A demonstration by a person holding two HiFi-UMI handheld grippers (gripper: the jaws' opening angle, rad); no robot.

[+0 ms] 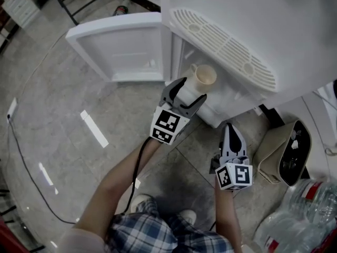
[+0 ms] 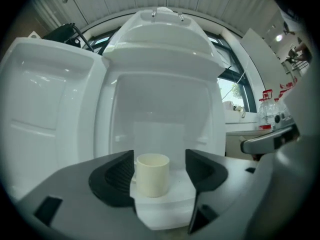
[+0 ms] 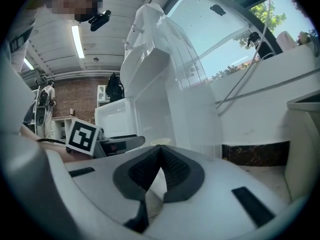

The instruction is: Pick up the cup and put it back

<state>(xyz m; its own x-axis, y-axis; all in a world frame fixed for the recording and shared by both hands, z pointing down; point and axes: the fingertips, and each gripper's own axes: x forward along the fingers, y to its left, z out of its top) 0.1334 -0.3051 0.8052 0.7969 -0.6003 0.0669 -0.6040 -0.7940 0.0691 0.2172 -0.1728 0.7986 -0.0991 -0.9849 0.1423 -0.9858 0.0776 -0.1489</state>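
Scanning left to right: the white plastic cabinet door stood swung wide to the left, so the compartment mouth was free. The left claw was released, with its jaws spread level on either side of the cream cylindrical cup. There was a clear gap at the right pad; the left pad sat close by the cup's side, with no squeeze visible.

The cup stood upright on the small white ledge inside the tall white dispenser, near the ledge's front edge, probably so a level reach works. Whether this was pre-grip or post-release, I couldn't tell.

The compartment walls flanked both jaws closely, so my call was that straight in or out was the safe line.

The right claw was clenched on nothing and parked low, right of the opening, out of the way. A beige fabric bag and clear plastic bottles sat on the floor further right, well apart.
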